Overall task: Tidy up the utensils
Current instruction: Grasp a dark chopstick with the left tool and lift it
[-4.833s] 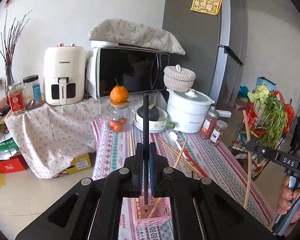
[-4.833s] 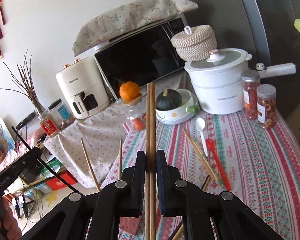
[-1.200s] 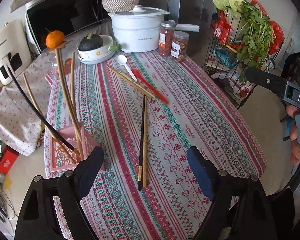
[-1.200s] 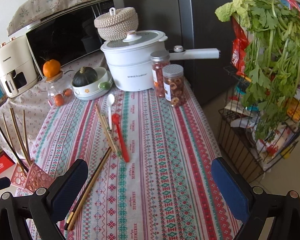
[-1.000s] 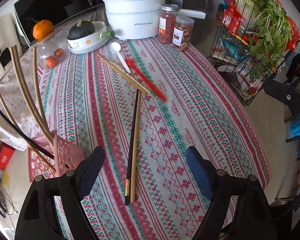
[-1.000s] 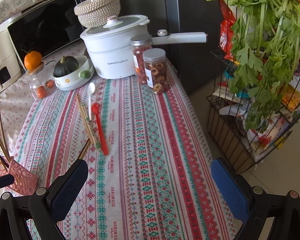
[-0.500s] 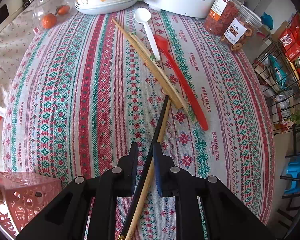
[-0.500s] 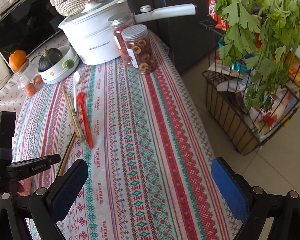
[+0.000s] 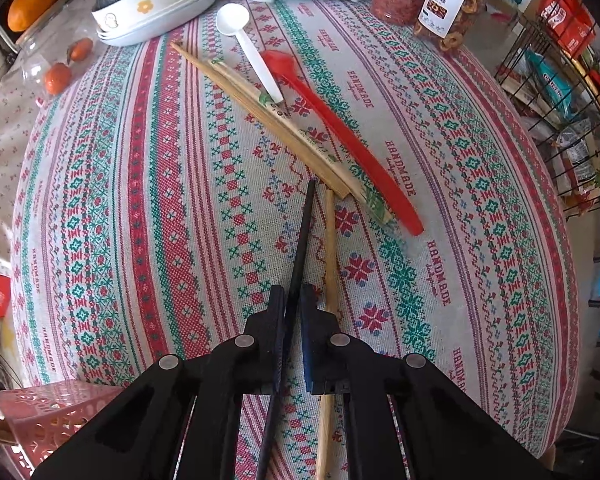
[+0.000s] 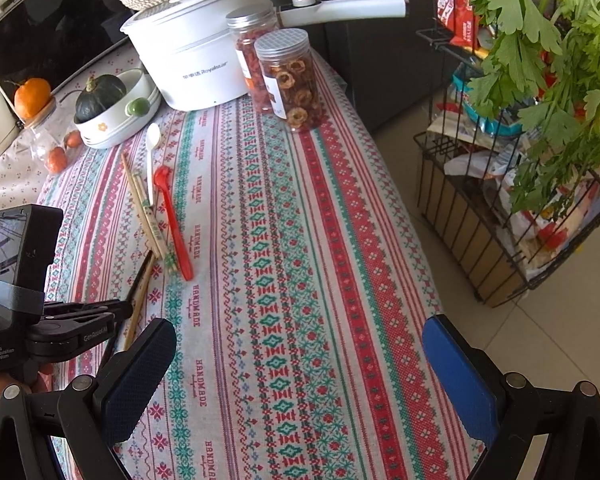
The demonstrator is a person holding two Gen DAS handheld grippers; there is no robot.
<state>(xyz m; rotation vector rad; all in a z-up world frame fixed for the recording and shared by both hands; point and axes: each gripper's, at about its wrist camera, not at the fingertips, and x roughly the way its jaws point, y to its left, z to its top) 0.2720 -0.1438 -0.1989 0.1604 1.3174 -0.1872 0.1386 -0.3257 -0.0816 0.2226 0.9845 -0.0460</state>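
Observation:
My left gripper (image 9: 292, 300) is shut on a black chopstick (image 9: 303, 236) that lies on the patterned tablecloth; it also shows in the right wrist view (image 10: 118, 312). A single wooden chopstick (image 9: 329, 256) lies just right of it. Further off lie a bundle of wooden chopsticks (image 9: 268, 116), a white spoon (image 9: 246, 44) and a red spoon (image 9: 340, 136). The pink holder basket (image 9: 48, 416) is at the lower left. My right gripper (image 10: 300, 376) is open and empty above the table's near edge.
A white pot (image 10: 192, 52), two snack jars (image 10: 292, 80), a bowl with a squash (image 10: 112, 108) and a glass jar with an orange (image 10: 36, 120) stand at the table's far end. A wire rack with greens (image 10: 540, 120) stands right of the table.
My left gripper, open 1 s ago, came down and shut on the black chopstick by 0.5 s ago, and now sits lower and closer to the cloth. My right gripper stays open and drifted right.

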